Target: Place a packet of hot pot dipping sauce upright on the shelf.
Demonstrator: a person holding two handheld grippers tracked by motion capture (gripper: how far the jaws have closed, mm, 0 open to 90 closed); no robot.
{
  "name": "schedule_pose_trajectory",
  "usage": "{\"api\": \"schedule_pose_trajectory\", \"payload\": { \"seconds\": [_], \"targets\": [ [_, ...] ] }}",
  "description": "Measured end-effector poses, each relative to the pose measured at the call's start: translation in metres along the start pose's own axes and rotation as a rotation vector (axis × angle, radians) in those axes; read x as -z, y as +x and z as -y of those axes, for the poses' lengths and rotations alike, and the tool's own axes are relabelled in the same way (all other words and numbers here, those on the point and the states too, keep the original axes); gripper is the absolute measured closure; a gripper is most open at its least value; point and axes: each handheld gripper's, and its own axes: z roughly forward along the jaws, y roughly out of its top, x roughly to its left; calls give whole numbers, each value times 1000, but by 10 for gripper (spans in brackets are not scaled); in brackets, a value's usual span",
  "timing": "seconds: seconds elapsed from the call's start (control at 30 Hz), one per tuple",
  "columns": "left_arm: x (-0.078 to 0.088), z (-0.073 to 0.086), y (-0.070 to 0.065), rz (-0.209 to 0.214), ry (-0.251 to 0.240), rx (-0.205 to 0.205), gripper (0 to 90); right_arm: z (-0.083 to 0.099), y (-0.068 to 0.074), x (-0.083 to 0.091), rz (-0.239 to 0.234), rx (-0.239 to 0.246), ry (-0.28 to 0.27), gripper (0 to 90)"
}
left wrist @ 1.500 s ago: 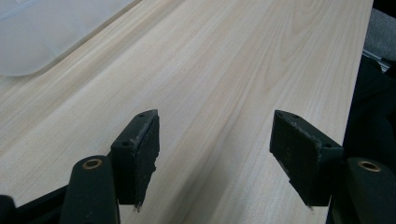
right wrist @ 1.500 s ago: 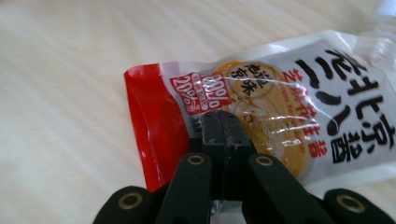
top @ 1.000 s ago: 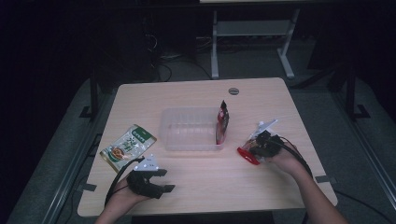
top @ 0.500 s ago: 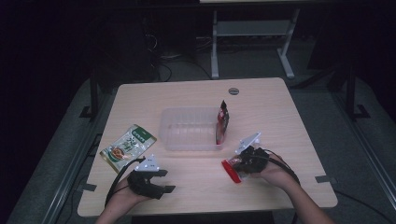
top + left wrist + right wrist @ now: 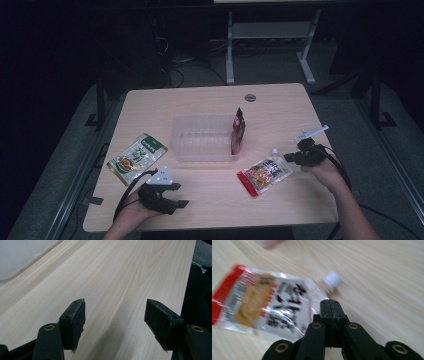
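A clear pouch with a red edge and a white cap [image 5: 264,174] lies flat on the wooden table [image 5: 280,110], right of centre. In the right gripper view the pouch [image 5: 269,300] shows blurred just beyond my right gripper [image 5: 329,303], whose jaws are pressed together with nothing visible between them. From above, my right gripper [image 5: 290,158] sits at the pouch's right end, beside the cap. My left gripper [image 5: 178,195] rests near the front left edge. Its jaws [image 5: 117,320] stand apart over bare wood.
A clear plastic container [image 5: 200,145] stands mid-table with a dark red packet [image 5: 238,131] upright at its right end. A green pouch [image 5: 137,159] lies left of it. A round grommet [image 5: 250,97] is set into the far side.
The right gripper carried the red-edged pouch toward the front centre, then drew back to the right. The pouch now lies flat where it was left. The left gripper stayed put.
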Motion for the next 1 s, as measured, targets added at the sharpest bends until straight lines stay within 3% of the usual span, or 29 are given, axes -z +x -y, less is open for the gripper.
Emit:
{"api": "schedule_pose_trajectory", "payload": {
  "seconds": [0.17, 0.47, 0.6, 0.67, 1.0],
  "targets": [
    [0, 0, 0, 3, 0, -2, 328, 2, -5, -9, 0, -6, 51, 898],
    [-1, 0, 0, 6, 3, -7, 328, 2, 0, -14, -39, 12, 67, 898],
    [-2, 0, -1, 11, 5, -1, 328, -3, 14, -20, -108, 52, 66, 899],
    [-2, -1, -1, 10, 5, -2, 328, -4, 16, -21, -121, 59, 60, 898],
    [-14, -13, 0, 47, 14, -53, 328, -6, 55, -34, -223, 151, 74, 898]
  ]
}}
